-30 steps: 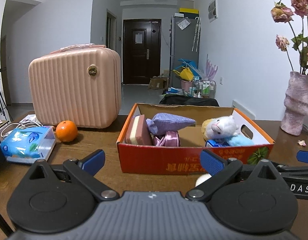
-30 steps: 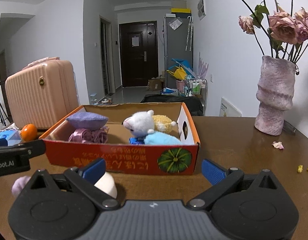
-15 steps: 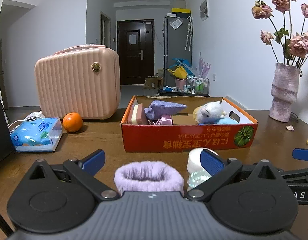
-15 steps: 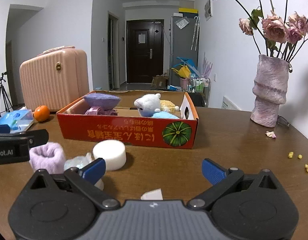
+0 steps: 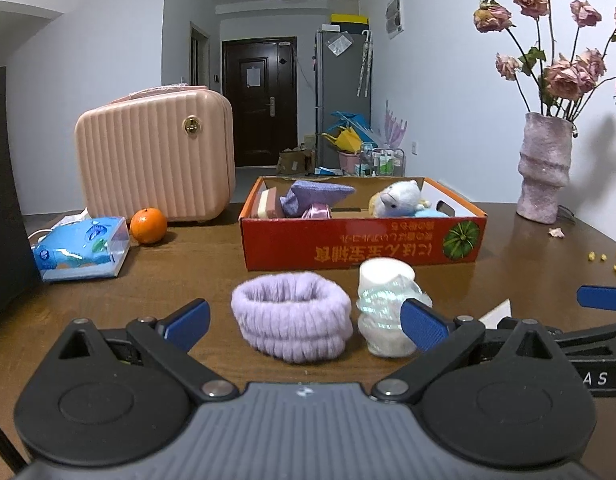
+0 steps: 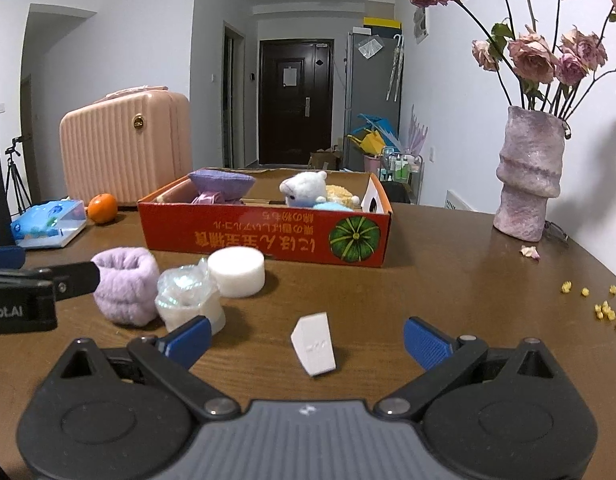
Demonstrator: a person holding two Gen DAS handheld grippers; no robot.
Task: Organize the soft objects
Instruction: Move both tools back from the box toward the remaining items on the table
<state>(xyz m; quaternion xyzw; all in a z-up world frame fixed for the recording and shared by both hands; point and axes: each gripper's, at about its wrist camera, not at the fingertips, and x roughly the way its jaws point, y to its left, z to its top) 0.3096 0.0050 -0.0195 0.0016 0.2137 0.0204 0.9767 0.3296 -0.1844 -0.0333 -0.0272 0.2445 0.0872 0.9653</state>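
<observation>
The left gripper [image 5: 306,322] is held wide apart and empty, a lilac fluffy band [image 5: 292,326] lying between its fingers at 12 o'clock. The right gripper [image 6: 306,340] is likewise spread wide, a white wedge [image 6: 313,344] seen between its fingers. A wrapped white roll [image 6: 190,300] and a white foam disc [image 6: 236,270] are set at 10 o'clock. Beyond, soft toys are seen in the red box [image 6: 268,240].

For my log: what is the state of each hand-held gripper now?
Left hand-held gripper: open, holding nothing.
Right hand-held gripper: open, holding nothing.
</observation>
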